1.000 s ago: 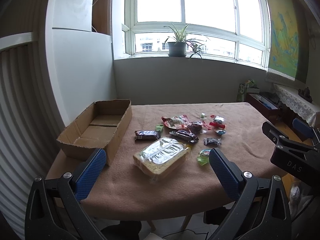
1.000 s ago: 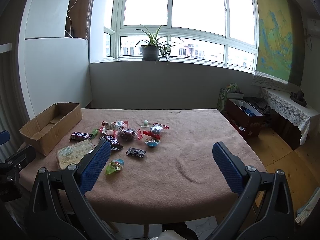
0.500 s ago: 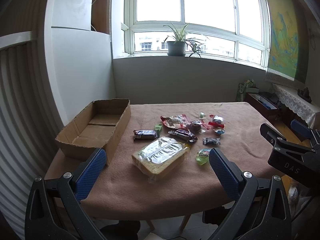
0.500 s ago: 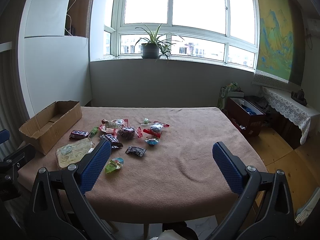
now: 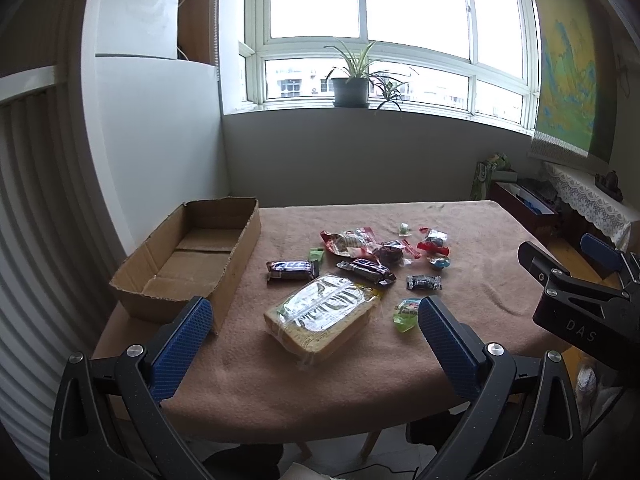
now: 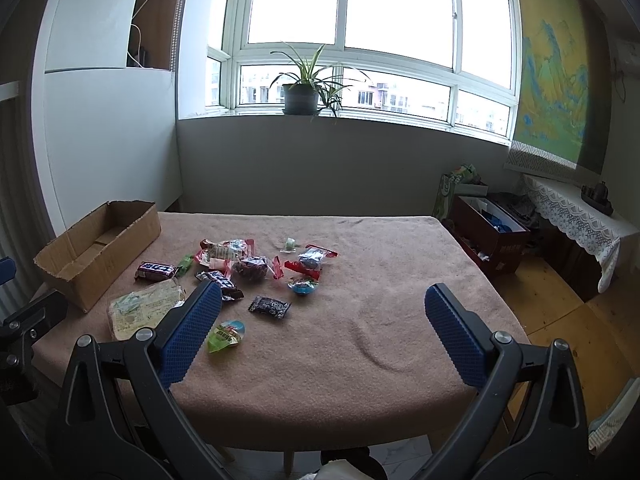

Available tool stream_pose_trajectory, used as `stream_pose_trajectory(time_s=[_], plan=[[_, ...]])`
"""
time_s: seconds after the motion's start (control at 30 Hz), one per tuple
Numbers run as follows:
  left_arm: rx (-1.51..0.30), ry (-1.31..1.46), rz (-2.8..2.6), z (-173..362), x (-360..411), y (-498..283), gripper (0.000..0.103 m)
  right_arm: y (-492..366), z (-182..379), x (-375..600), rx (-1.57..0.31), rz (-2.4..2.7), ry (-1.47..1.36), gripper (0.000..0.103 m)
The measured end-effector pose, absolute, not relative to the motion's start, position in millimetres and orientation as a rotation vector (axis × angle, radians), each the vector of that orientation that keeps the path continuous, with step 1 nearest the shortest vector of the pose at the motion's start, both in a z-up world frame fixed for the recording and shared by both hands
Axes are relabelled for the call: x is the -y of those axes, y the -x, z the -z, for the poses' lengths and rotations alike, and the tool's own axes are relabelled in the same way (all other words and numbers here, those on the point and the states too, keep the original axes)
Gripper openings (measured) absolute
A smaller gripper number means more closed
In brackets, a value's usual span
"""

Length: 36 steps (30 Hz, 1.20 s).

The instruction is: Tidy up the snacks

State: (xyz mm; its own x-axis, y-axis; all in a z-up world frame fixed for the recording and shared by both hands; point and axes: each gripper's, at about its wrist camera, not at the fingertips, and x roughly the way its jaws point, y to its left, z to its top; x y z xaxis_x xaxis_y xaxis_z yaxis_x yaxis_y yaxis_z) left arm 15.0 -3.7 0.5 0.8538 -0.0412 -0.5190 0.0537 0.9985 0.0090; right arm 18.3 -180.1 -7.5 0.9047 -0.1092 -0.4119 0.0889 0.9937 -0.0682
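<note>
Left gripper [image 5: 314, 326] is hanging over the near table edge, jaws spread wide, holding nothing. Right gripper [image 6: 324, 322] is doing the same further right, jaws also wide apart and empty, hovering above bare cloth.

Just ahead of the left gripper a wrapped bread loaf [image 5: 322, 316] is lying flat on the table [image 5: 460, 220], which is wearing a pinkish-brown cloth. Beside it a green jelly cup [image 5: 406, 312] is sitting near the right blue pad.

Further out, two dark chocolate bars [image 5: 290, 269], a small black packet [image 5: 424, 282] and a cluster of red-wrapped snacks [image 5: 348, 240] are lying scattered mid-table.

An open cardboard box [image 5: 188, 264] is sitting at the table's left side, nothing showing inside.

A potted plant [image 6: 300, 92] is standing on the windowsill behind.
</note>
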Motion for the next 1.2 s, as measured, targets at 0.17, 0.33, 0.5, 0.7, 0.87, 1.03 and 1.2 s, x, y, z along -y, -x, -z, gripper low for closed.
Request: stream_pose_trajectory(time_s=[0.17, 0.33, 0.5, 0.7, 0.87, 1.03, 1.2], plan=[[-0.558, -0.024, 0.048, -3.6, -2.5, -19.4, 0.102, -28.0, 4.4, 175.3, -0.445, 0.09, 0.056, 0.103], [-0.569, -0.021, 0.058, -3.0, -10.2, -23.5, 0.102, -37.7, 4.9, 169.6, -0.465, 0.06, 0.053, 0.103], [-0.602, -0.003, 0.064, 5.4, -22.7, -31.0, 0.102, -47.8, 15.0, 170.4, -0.526, -0.012, 0.014, 0.103], [-0.678, 0.028, 0.115, 22.8, -33.5, -45.5, 0.101, -61.7, 33.0, 185.9, -0.618, -0.145, -0.135, 0.103], [-0.787, 0.086, 0.206, 31.4, -36.6, -83.8, 0.088, -72.3, 48.7, 193.4, -0.697, -0.253, -0.286, 0.094], [-0.88, 0.085, 0.27, 40.9, -28.6, -126.2, 0.082, -77.5, 68.0, 192.7, -0.762, -0.327, -0.401, 0.094], [-0.95, 0.08, 0.245, 51.7, -27.5, -158.5, 0.082, -80.7, 77.0, 190.7, -0.802, -0.367, -0.452, 0.094]])
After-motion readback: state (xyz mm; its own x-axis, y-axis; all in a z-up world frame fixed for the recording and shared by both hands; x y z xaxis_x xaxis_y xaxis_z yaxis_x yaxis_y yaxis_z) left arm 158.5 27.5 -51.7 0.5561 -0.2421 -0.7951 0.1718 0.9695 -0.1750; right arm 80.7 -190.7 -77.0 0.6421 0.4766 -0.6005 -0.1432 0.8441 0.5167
